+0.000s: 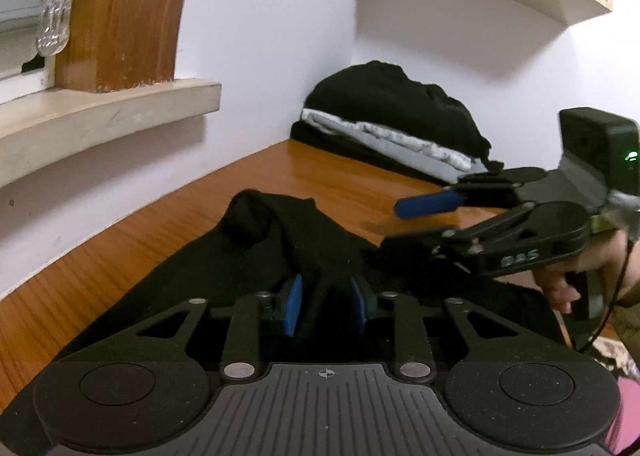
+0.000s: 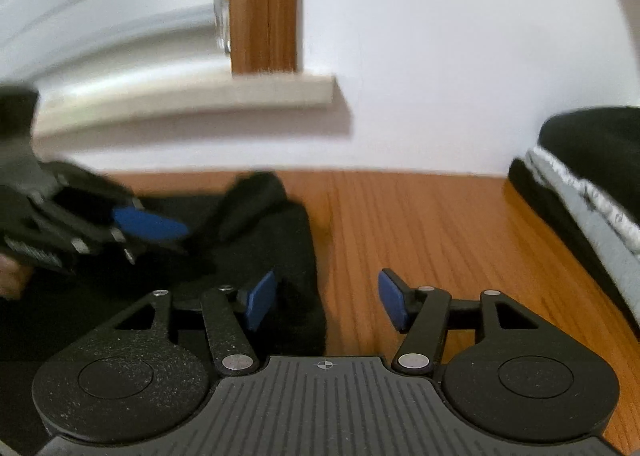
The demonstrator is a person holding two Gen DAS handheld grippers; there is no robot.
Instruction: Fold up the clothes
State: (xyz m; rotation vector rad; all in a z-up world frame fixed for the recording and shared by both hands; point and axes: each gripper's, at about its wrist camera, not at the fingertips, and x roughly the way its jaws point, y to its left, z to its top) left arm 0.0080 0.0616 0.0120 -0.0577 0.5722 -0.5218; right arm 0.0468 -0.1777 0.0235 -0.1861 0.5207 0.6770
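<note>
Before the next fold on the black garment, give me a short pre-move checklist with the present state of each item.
1. Left gripper has cloth between its fingers: ok, a ridge of the black garment runs between them; firm pinch: cannot tell.
2. Right gripper open: ok, its fingers stand apart over the garment's edge and the bare table.
3. Garment flat: not ok, bunched at its far end.
4. Folded pile clear of the work area: ok, in the corner.
5. Grippers apart: ok, no contact visible.

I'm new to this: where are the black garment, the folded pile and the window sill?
black garment (image 1: 280, 240): left wrist view, bunched middle.
folded pile (image 1: 384, 104): left wrist view, black top layer.
window sill (image 2: 192, 96): right wrist view, front edge.
</note>
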